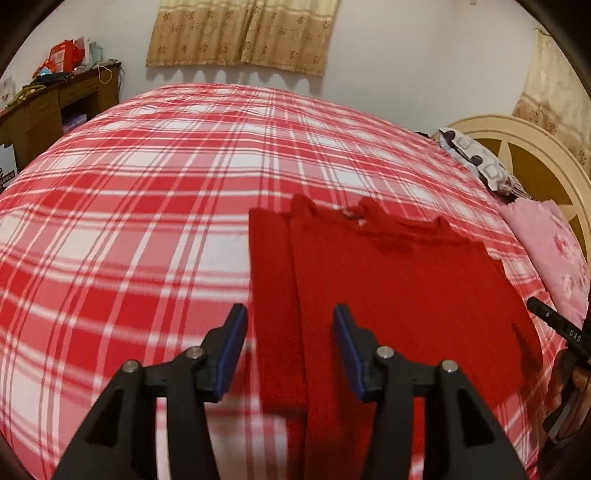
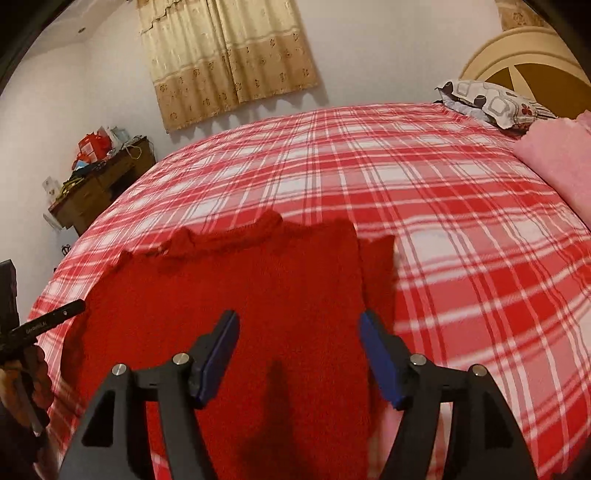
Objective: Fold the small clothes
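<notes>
A red knitted garment [image 1: 399, 280] lies flat on the red-and-white plaid bed [image 1: 147, 192], with a narrow folded strip along its left edge in the left wrist view. My left gripper [image 1: 290, 317] hovers open over that left strip, nothing pressed between its blue pads. In the right wrist view the same red garment [image 2: 236, 280] spreads under my right gripper [image 2: 299, 321], which is open above the garment's right part, beside a narrow strip at its right edge. The other gripper's black body shows at each view's side edge.
A patterned pillow [image 1: 476, 158] and a pink folded cloth [image 1: 550, 254] lie by the cream headboard [image 1: 535, 155] on the right. A cluttered wooden desk [image 1: 55, 99] stands at the far left against the wall. A beige curtain [image 1: 240, 33] hangs behind the bed.
</notes>
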### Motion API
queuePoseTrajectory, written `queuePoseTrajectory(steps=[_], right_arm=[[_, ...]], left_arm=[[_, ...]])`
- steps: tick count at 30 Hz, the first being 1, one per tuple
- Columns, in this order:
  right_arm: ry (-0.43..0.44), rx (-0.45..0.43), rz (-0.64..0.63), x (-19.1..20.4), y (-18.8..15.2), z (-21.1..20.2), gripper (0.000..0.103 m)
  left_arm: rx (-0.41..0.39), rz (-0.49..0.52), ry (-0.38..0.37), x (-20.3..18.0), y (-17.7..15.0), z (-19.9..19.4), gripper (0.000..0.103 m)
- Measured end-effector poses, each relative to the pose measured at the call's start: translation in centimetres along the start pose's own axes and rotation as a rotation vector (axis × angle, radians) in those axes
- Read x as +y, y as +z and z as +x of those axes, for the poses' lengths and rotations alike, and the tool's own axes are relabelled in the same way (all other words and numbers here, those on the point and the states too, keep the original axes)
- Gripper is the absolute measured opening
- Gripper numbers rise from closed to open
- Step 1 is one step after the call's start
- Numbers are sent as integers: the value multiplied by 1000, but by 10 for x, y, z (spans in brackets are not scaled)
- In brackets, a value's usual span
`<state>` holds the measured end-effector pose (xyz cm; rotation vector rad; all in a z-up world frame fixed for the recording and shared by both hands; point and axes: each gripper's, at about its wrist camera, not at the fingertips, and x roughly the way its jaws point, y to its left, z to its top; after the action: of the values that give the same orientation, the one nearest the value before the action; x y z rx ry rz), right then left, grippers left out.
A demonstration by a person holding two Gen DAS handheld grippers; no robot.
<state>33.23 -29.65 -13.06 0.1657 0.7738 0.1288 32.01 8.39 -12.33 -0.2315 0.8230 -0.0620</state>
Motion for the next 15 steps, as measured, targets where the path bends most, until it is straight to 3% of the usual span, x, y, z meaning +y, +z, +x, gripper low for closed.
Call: queuePoseTrajectory(steps=[5,11,13,15], right_arm=[[-1,13,-21,-2,-26,-28,68],[-5,28,-12,-4,-48,-39,66],[1,34,-6,-5,-50,-38,48],[9,51,10,-7,-51,-35,44]], left_arm=[[-38,39,-20,-2,-31,-30,56],[-16,32,-43,-9,-47,-27,58],[-16,34,-51,-12,-48,-23,58],[-5,29,-47,-12,-51,-18,58]])
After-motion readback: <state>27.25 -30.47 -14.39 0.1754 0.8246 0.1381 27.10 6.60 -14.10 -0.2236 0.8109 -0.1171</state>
